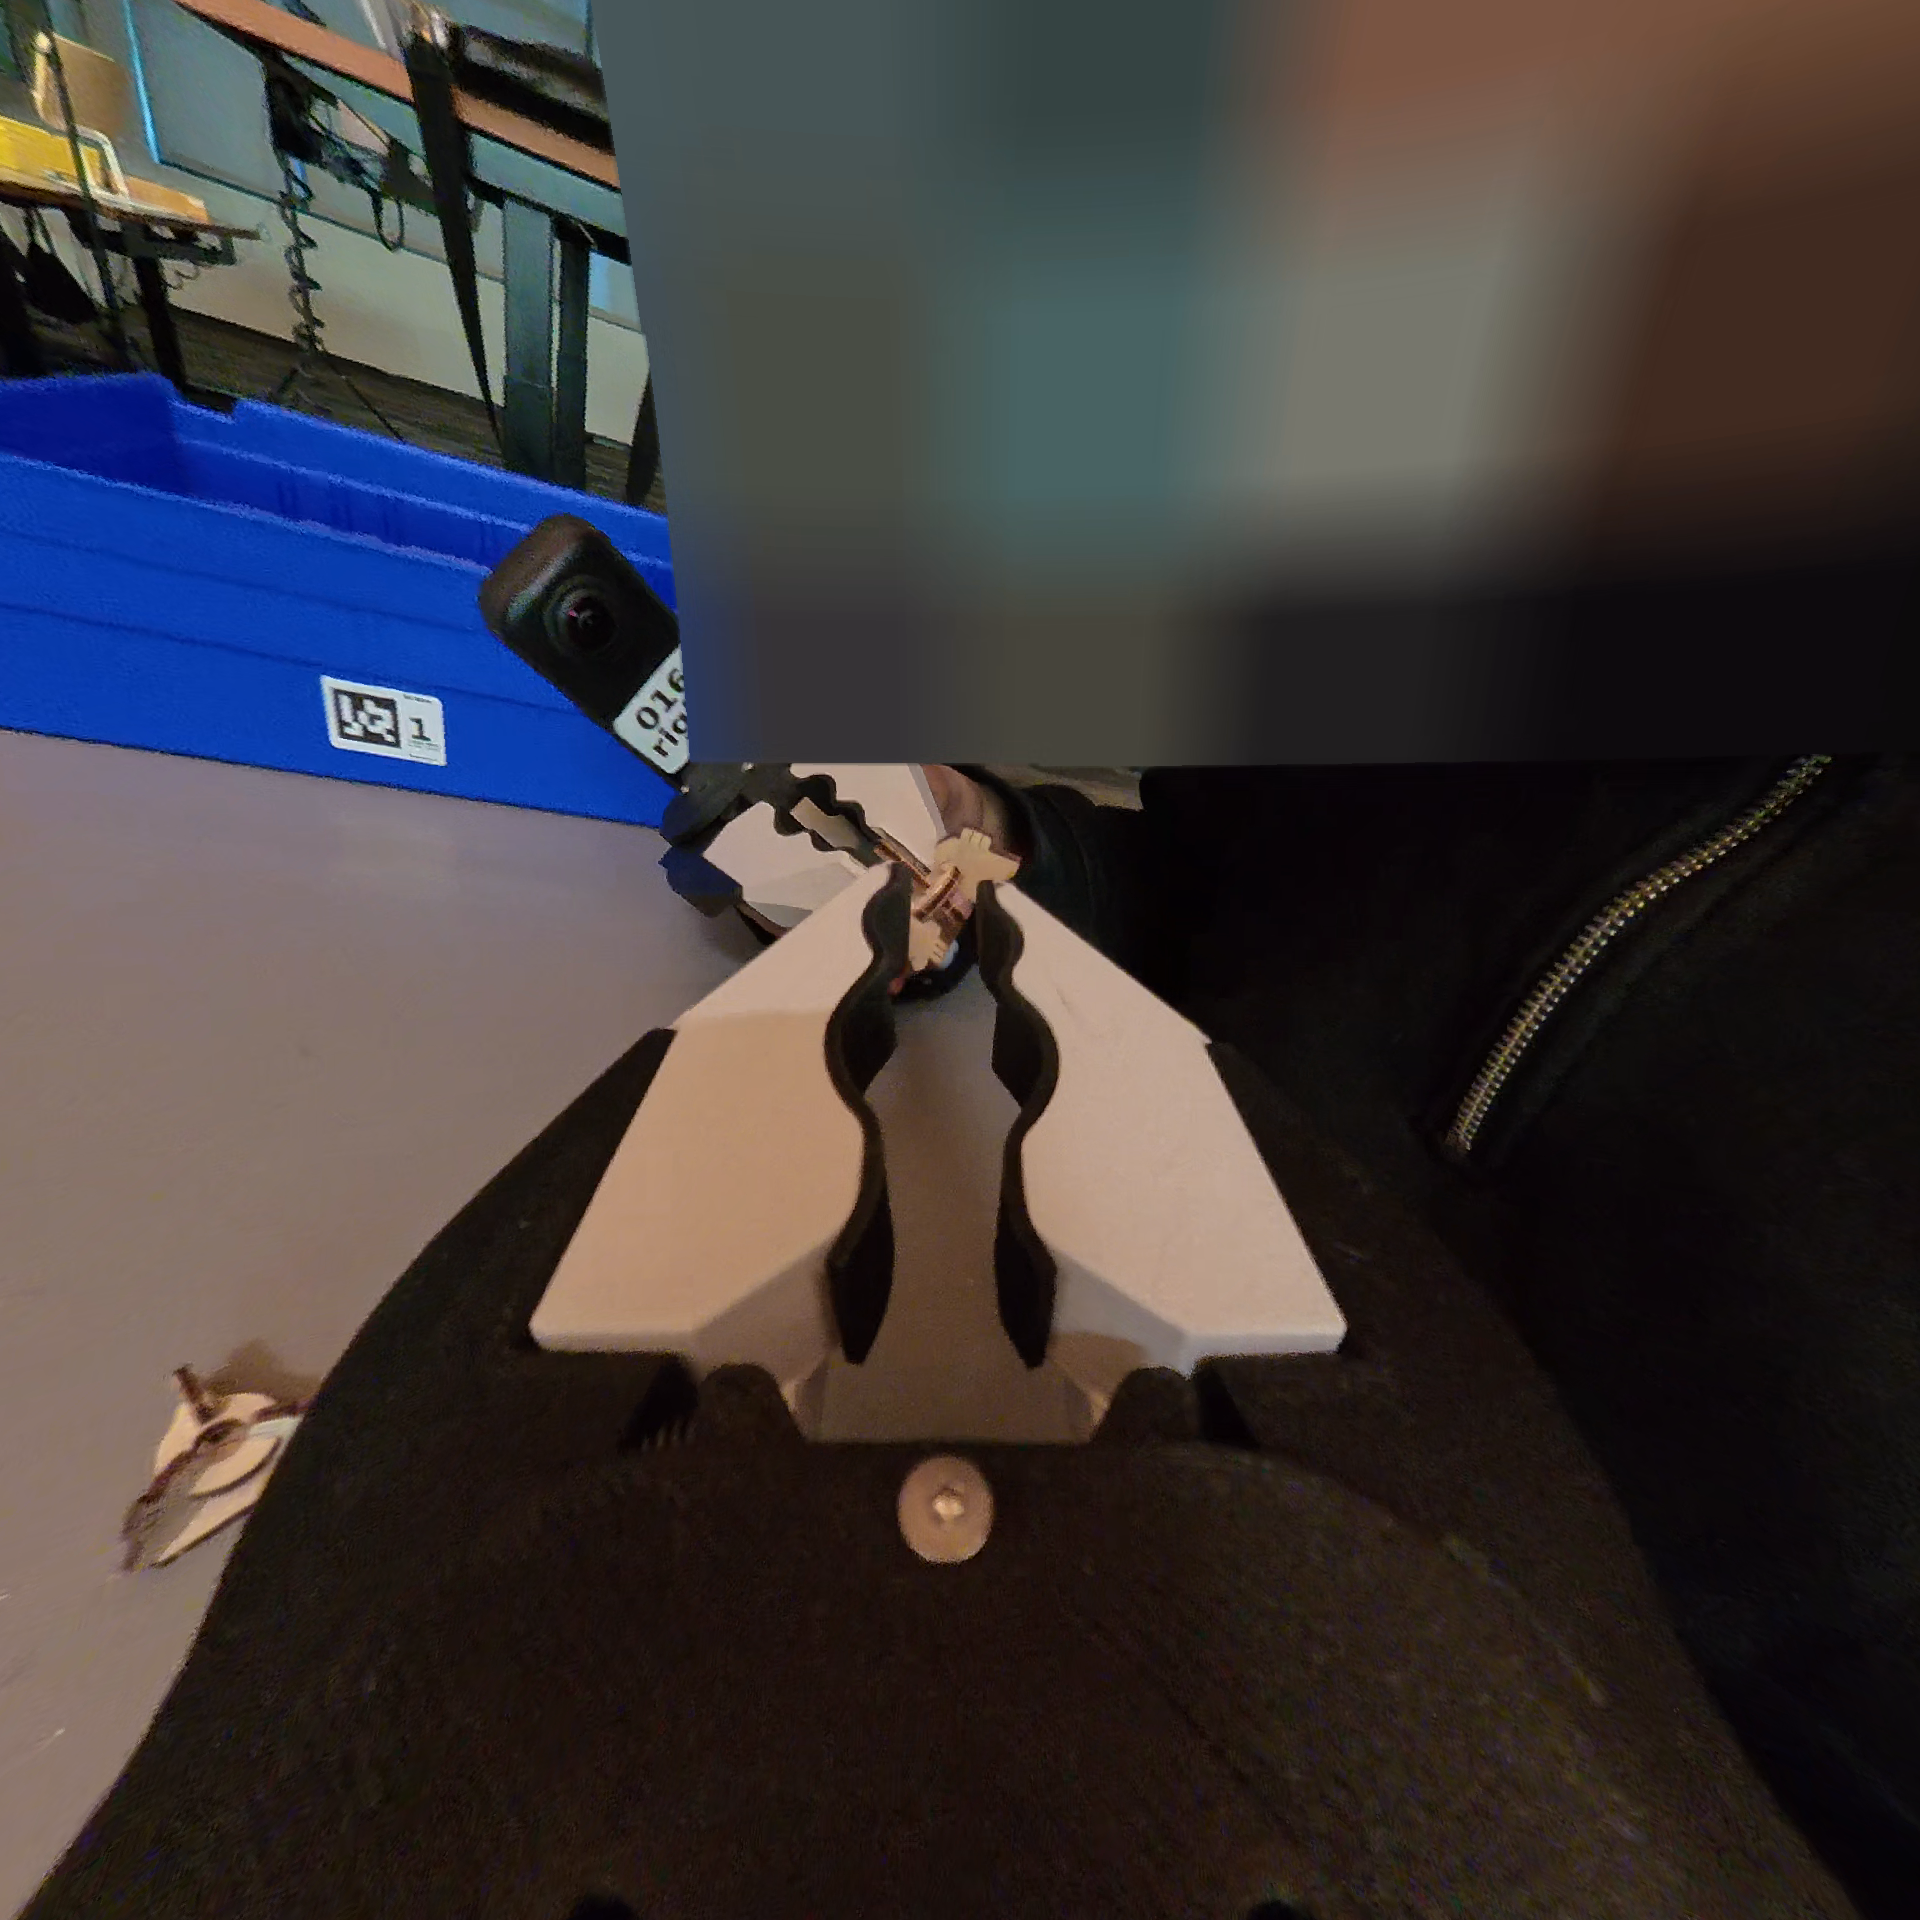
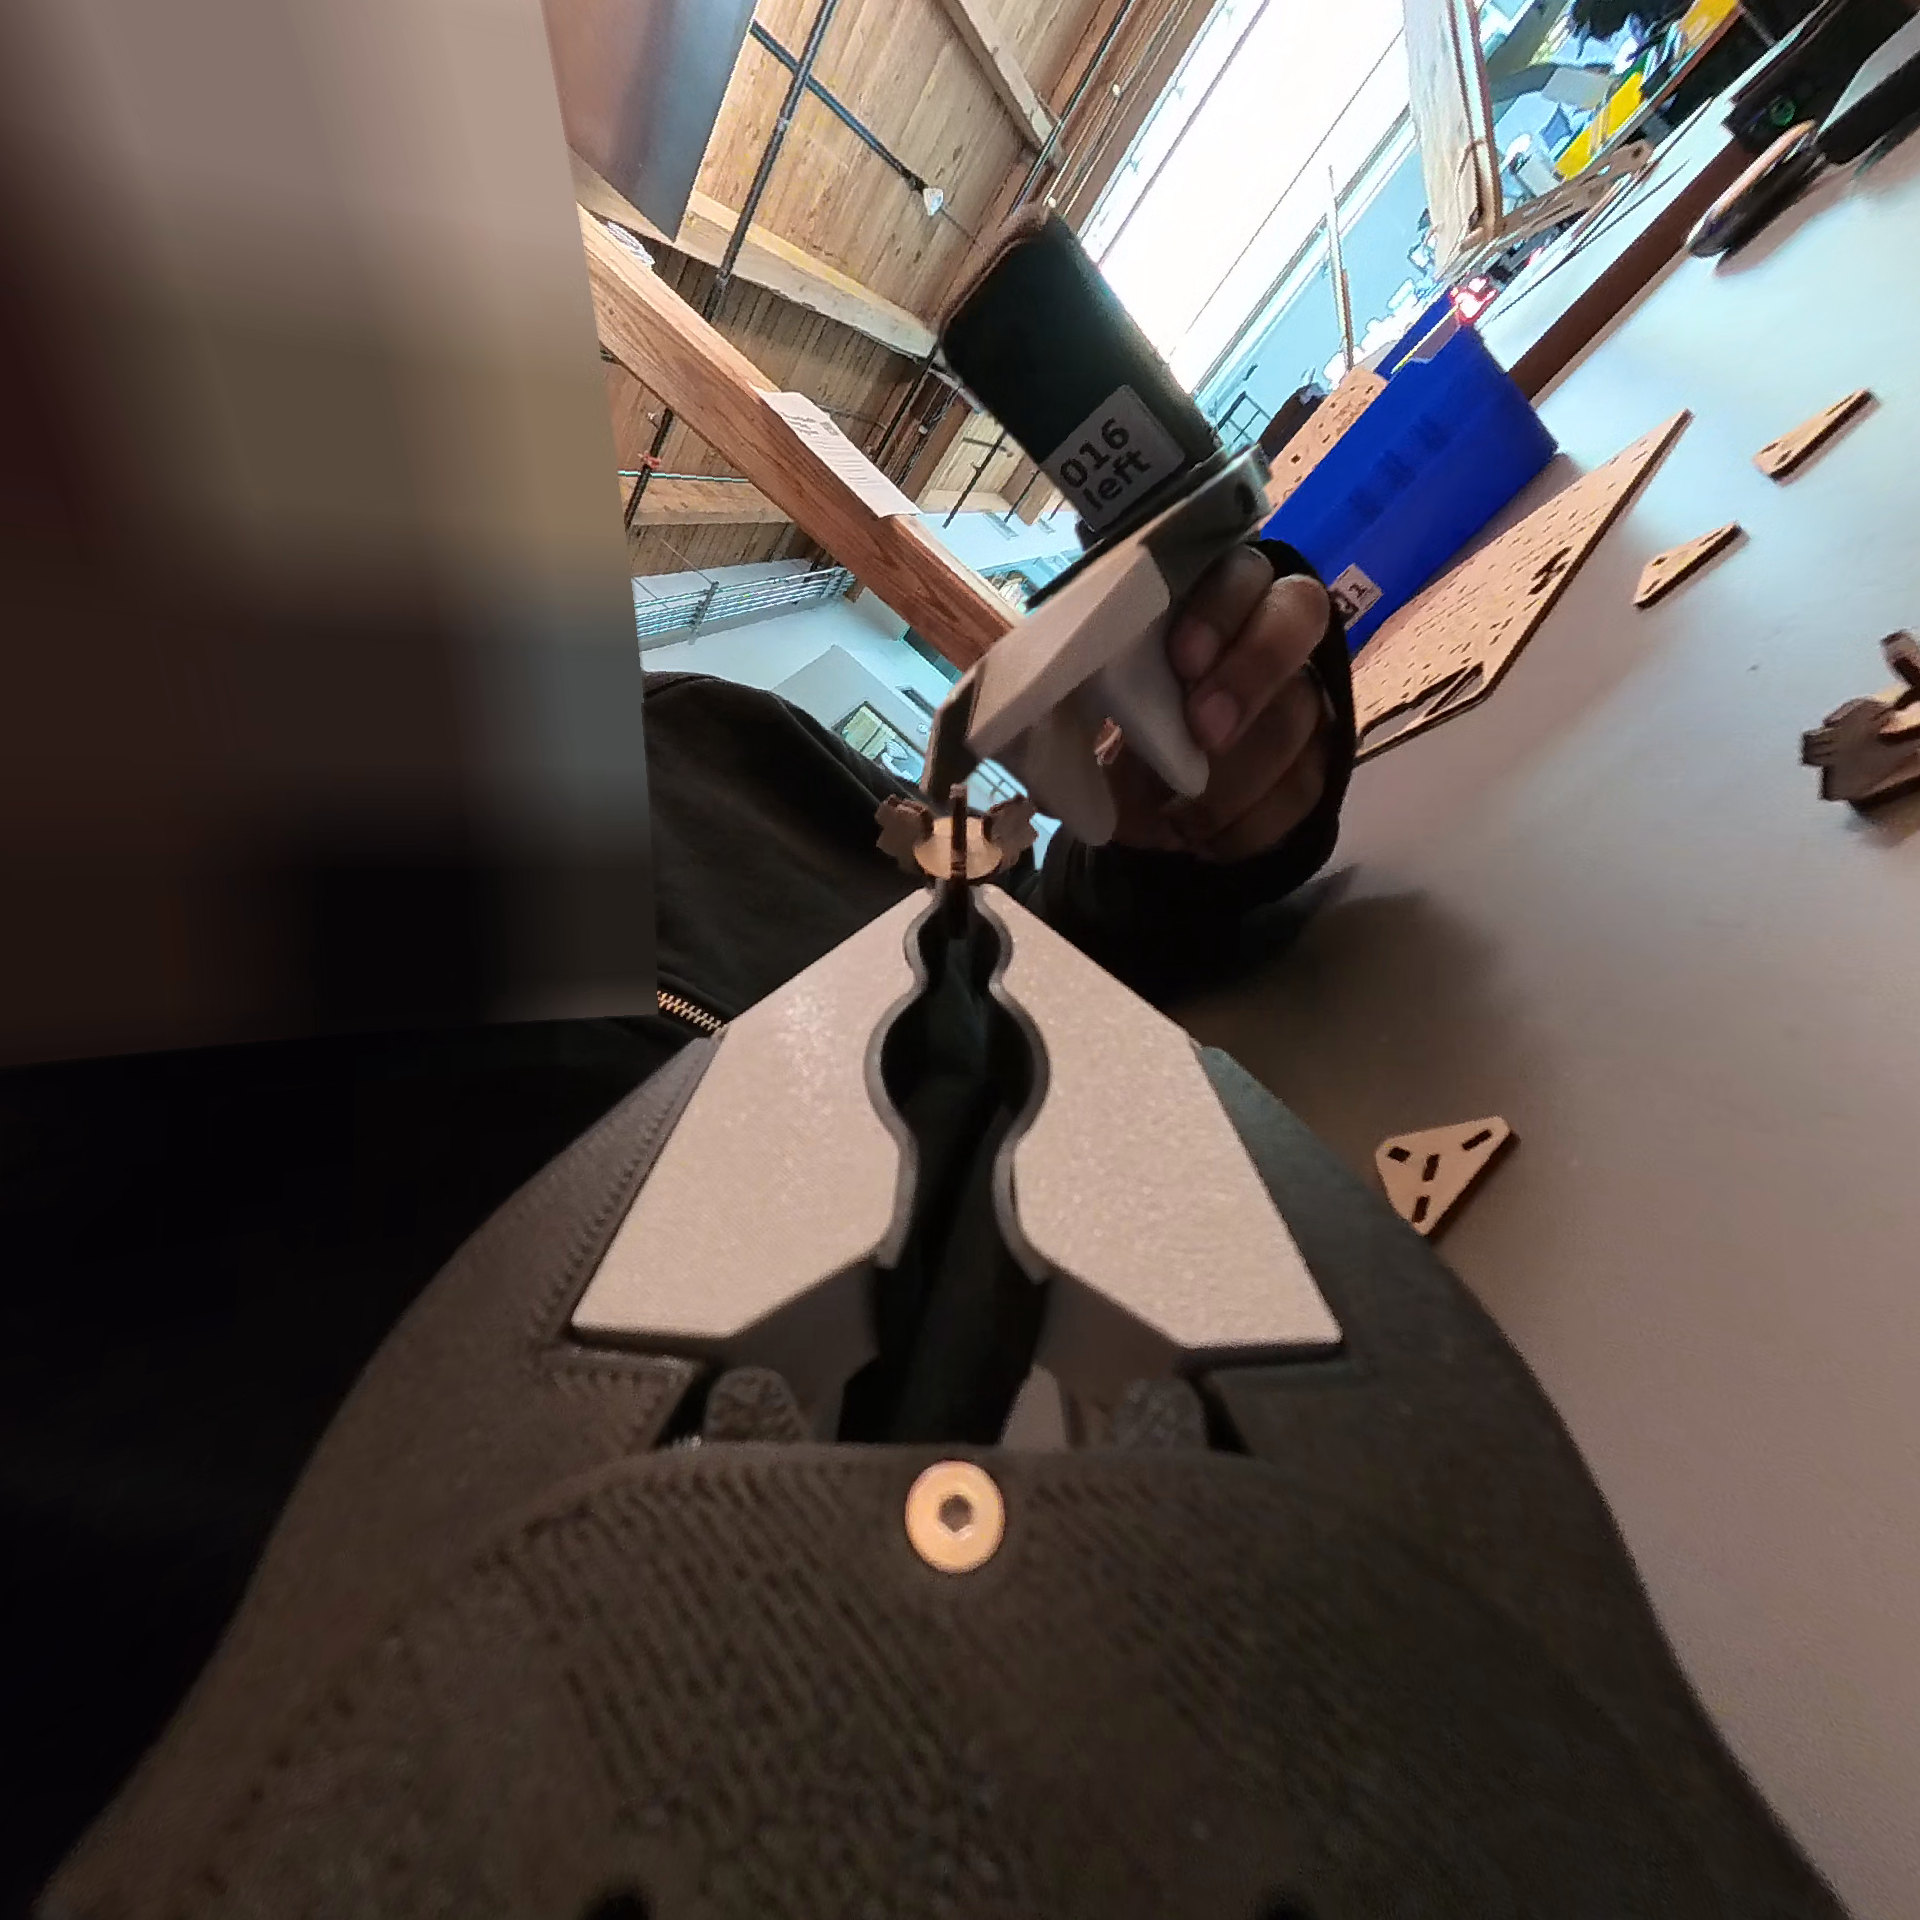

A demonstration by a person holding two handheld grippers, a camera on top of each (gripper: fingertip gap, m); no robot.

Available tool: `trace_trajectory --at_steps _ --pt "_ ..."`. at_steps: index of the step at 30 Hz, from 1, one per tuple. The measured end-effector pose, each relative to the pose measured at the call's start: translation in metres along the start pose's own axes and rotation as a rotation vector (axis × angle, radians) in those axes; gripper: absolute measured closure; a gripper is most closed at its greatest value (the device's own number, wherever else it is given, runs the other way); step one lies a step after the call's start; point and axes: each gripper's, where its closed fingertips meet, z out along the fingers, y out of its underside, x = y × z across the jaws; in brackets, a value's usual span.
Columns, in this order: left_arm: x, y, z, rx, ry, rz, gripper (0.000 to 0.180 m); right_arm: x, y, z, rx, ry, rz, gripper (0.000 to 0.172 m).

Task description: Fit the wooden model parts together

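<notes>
A small wooden assembly (image 1: 948,896), a disc on a thin pin with toothed end pieces, hangs in the air between my two grippers. My left gripper (image 1: 935,914) stands around it with its jaws slightly apart, and a gap shows beside the right pad, so it counts as open. My right gripper (image 2: 954,906) is shut on the thin pin of the assembly (image 2: 951,844). It also shows in the left wrist view (image 1: 868,840), reaching in from the upper left. The left gripper (image 2: 951,790) comes down onto the piece from above in the right wrist view, held by a hand (image 2: 1247,707).
A blue bin (image 1: 208,582) stands at the back of the grey table (image 1: 312,987). Another wooden assembly (image 1: 208,1455) lies at the left. A triangular wooden plate (image 2: 1444,1169), a large perforated board (image 2: 1507,613) and small wooden pieces (image 2: 1683,561) lie on the table. A person's dark zipped jacket (image 1: 1610,935) is close.
</notes>
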Motion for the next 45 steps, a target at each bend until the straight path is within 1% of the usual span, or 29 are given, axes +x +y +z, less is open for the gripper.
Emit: trace_trajectory --at_steps 3,6,8,9,10,12,13,14,16,19,21,24,27,31,36,38,42,45 --pt "-0.007 -0.008 -0.008 0.04 -0.043 -0.004 0.17 0.001 -0.005 -0.004 0.012 0.028 -0.043 0.172" --pt "-0.021 -0.008 -0.015 0.06 -0.114 -0.059 0.17 0.008 -0.016 -0.011 0.062 0.107 -0.121 0.172" --pt "-0.037 -0.002 -0.018 0.043 -0.185 -0.144 0.17 0.015 -0.024 -0.018 0.091 0.213 -0.19 0.172" --pt "-0.044 0.006 -0.02 0.015 -0.216 -0.203 0.169 0.02 -0.025 -0.022 0.096 0.278 -0.225 0.172" --pt "-0.049 0.017 -0.02 -0.022 -0.234 -0.277 0.164 0.024 -0.025 -0.025 0.091 0.349 -0.258 0.171" --pt "-0.045 0.035 -0.015 -0.083 -0.167 -0.445 0.151 0.036 -0.02 -0.031 0.069 0.526 -0.335 0.171" --pt "-0.042 0.042 -0.013 -0.097 -0.138 -0.512 0.149 0.039 -0.017 -0.033 0.06 0.604 -0.365 0.171" --pt "-0.04 0.047 -0.011 -0.099 -0.124 -0.542 0.148 0.041 -0.013 -0.034 0.053 0.671 -0.387 0.171" --pt "-0.038 0.056 -0.008 -0.123 -0.151 -0.546 0.148 0.045 -0.005 -0.037 0.032 0.802 -0.415 0.171" --pt "-0.04 0.08 -0.005 -0.272 -0.254 -0.501 0.145 0.051 0.012 -0.04 -0.037 0.945 -0.458 0.171" --pt "-0.037 0.09 -0.002 -0.328 -0.272 -0.506 0.145 0.053 0.02 -0.04 -0.072 1.011 -0.501 0.171" --pt "-0.027 0.097 0.002 -0.337 -0.243 -0.535 0.144 0.052 0.027 -0.036 -0.136 1.052 -0.585 0.171" --pt "-0.021 0.1 0.001 -0.324 -0.229 -0.55 0.144 0.057 0.035 -0.034 -0.205 1.045 -0.565 0.171" --pt "-0.015 0.1 0.0 -0.319 -0.236 -0.537 0.143 0.063 0.039 -0.034 -0.25 1.014 -0.537 0.171" --pt "-0.017 0.098 -0.012 -0.286 -0.282 -0.544 0.142 0.063 0.035 -0.034 -0.336 0.957 -0.673 0.171" --pt "-0.02 0.098 -0.018 -0.263 -0.292 -0.573 0.142 0.062 0.034 -0.033 -0.369 0.93 -0.727 0.17" --pt "-0.011 0.09 -0.02 -0.183 -0.193 -0.669 0.142 0.066 0.033 -0.036 -0.453 0.916 -0.8 0.17" --pt "-0.008 0.091 -0.02 -0.184 -0.168 -0.696 0.142 0.072 0.038 -0.037 -0.523 0.904 -0.81 0.17"
